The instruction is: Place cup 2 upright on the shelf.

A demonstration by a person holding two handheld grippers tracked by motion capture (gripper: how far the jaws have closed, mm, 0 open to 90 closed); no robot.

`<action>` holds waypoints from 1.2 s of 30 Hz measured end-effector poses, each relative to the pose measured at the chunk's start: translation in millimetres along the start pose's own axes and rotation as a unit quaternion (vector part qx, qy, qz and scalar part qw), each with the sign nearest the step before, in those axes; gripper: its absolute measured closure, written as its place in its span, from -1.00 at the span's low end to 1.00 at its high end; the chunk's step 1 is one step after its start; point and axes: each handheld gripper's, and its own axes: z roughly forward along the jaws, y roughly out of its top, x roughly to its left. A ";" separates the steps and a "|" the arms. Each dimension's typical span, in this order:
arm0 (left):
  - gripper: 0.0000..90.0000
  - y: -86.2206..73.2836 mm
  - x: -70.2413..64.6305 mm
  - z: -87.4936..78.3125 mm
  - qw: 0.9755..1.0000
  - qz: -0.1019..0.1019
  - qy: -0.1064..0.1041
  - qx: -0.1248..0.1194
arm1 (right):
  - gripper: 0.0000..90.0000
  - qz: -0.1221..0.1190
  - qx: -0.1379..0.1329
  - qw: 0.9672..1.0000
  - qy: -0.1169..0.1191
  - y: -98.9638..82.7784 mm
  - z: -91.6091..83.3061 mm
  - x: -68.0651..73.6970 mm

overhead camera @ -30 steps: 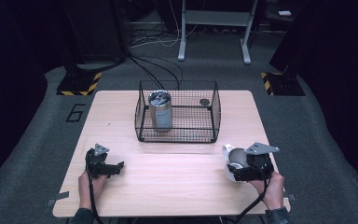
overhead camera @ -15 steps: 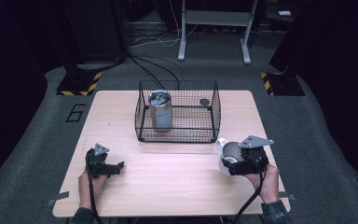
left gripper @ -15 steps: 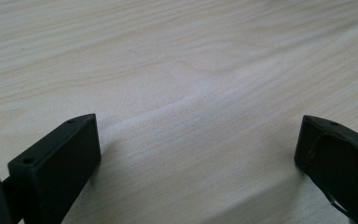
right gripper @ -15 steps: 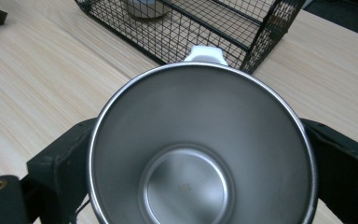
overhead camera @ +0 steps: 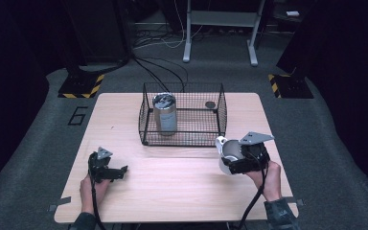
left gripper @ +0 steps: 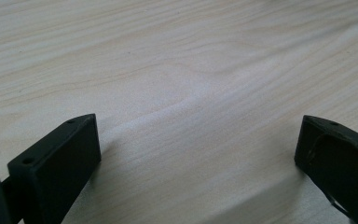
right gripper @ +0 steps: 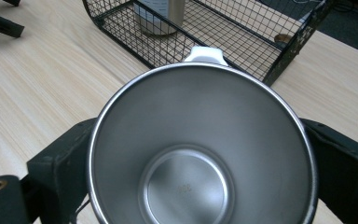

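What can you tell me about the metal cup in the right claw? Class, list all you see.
The metal cup is a round steel cup, shiny and empty inside, with a white outer shell and a white handle tab on its far rim. The right claw grips it by the sides, one black jaw on each. It is held near the wire basket's front right corner, mouth turned towards the claw's camera.

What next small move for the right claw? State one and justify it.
Probably carry the cup on toward the basket and lift it above the rim. The right claw grips the cup just short of the basket's near right corner; a can stands at the left, leaving the right floor mostly free.
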 end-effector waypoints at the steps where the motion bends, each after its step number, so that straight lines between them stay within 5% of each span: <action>1: -1.00 0.0 0.0 0.0 1.000 0.000 0.000 0.000 | -0.88 -0.002 0.001 1.000 0.002 1.0 0.0 0.1; 23: -1.00 3.1 -1.2 3.9 1.000 -0.006 0.007 -0.002 | -0.88 -0.035 -0.021 0.999 0.020 48.5 4.9 -0.1; 36: -0.99 3.3 0.1 2.6 1.000 0.000 0.003 0.004 | -0.87 -0.033 -0.026 0.999 0.021 71.8 14.5 -9.0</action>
